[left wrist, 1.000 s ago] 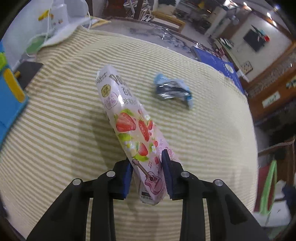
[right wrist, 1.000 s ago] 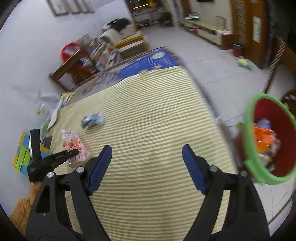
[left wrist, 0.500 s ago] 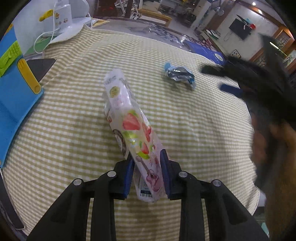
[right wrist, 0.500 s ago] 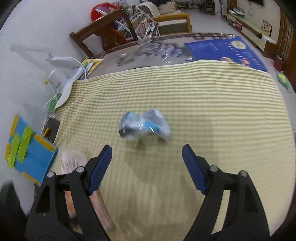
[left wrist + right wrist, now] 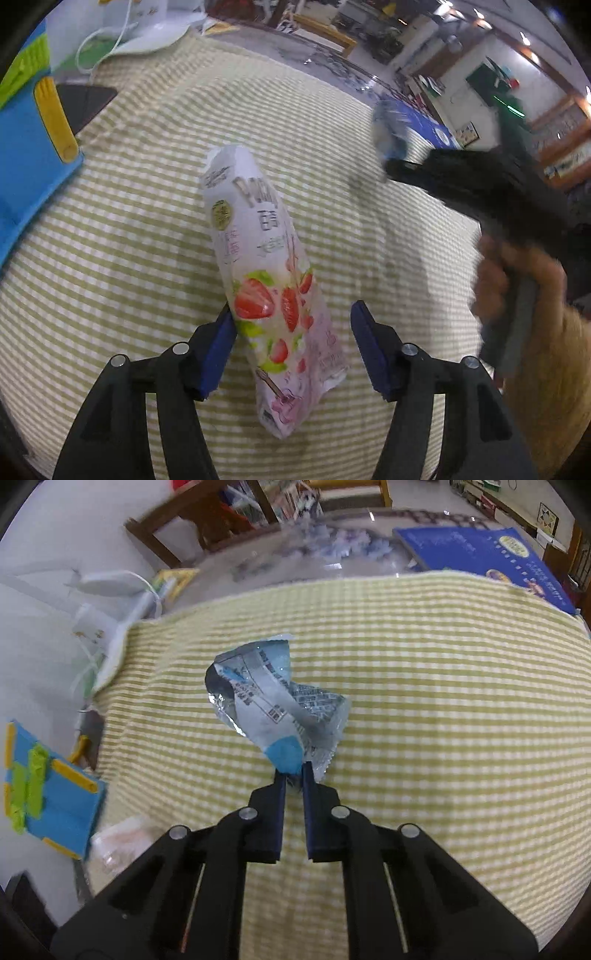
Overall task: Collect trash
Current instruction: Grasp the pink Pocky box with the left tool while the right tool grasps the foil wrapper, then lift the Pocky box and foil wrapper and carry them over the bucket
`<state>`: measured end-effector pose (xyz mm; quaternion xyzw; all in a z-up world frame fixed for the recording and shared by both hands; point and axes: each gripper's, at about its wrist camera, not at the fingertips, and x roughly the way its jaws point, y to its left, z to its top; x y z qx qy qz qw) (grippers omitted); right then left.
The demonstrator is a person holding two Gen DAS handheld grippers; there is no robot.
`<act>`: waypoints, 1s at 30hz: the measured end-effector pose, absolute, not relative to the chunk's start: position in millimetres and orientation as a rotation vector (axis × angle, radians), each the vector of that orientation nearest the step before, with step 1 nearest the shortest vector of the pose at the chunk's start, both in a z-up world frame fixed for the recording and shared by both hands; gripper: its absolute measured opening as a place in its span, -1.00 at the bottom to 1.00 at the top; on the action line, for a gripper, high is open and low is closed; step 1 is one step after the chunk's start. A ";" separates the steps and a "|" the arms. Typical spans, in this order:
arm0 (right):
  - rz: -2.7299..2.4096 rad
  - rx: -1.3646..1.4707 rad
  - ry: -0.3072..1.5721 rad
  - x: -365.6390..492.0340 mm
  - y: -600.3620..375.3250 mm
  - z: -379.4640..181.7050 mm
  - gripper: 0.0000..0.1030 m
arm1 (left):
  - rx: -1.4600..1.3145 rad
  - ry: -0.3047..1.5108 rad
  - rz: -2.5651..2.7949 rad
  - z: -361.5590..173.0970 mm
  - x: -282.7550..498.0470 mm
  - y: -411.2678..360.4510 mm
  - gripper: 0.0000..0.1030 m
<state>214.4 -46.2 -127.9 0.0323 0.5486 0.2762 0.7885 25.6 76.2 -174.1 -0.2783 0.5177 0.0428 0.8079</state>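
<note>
Right gripper [image 5: 294,775] has just snapped closed, pads pinching the blue tail of the crumpled foil wrapper [image 5: 275,710], silvery and creased, angled down at the cloth. Left gripper [image 5: 291,325] has just been opening: jaws stand half apart, the strawberry snack packet [image 5: 266,280] between them, leaning on the left pad, clear of the right one. It's a long glossy pouch, pale pink. In the left view a hand [image 5: 524,295] grips the other tool's black handle. Below, a green-and-cream checked tablecloth [image 5: 443,701]; a blue toy board [image 5: 51,805] at its edge, a wooden chair [image 5: 192,524] beyond.
</note>
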 end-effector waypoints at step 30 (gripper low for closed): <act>0.299 0.180 0.905 74.0 -231.0 -37.6 -0.82 | -0.272 0.914 -0.034 -85.3 62.6 -50.4 -0.48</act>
